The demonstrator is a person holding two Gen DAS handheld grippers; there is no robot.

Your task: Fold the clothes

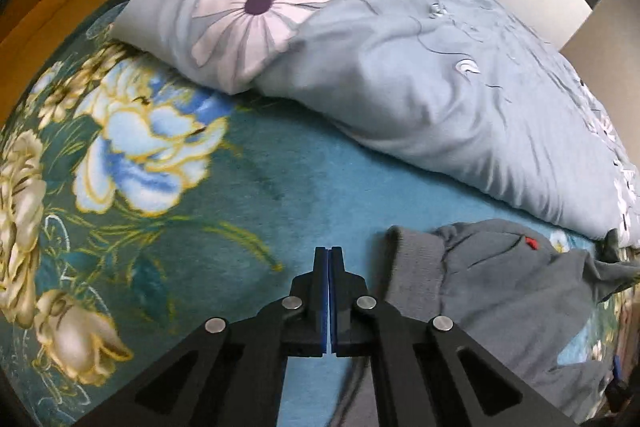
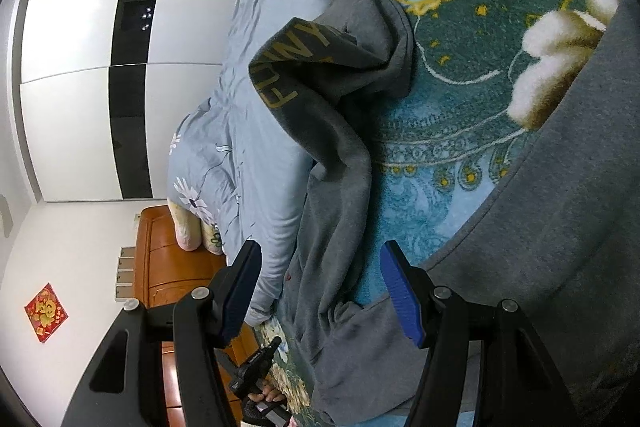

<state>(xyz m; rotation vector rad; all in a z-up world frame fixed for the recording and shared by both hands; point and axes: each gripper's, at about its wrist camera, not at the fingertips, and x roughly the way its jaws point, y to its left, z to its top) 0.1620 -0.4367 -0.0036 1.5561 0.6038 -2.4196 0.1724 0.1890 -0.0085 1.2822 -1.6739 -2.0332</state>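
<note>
Only right tool (image 2: 320,287) view shows sweatshirt (image 2: 340,155) lettering; wardrobe (image 2: 88,67).

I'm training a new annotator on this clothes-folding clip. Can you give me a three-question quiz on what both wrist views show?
1. True or false: the left gripper is shut with nothing between its pads.
2. The grey sweatshirt lies on: A) a wooden floor, B) a teal floral blanket, C) a chair.
3. Fill in: the right gripper is ____ above the sweatshirt.

Key: 1 true; 2 B; 3 open. The light blue duvet lies beside the sweatshirt.
</note>
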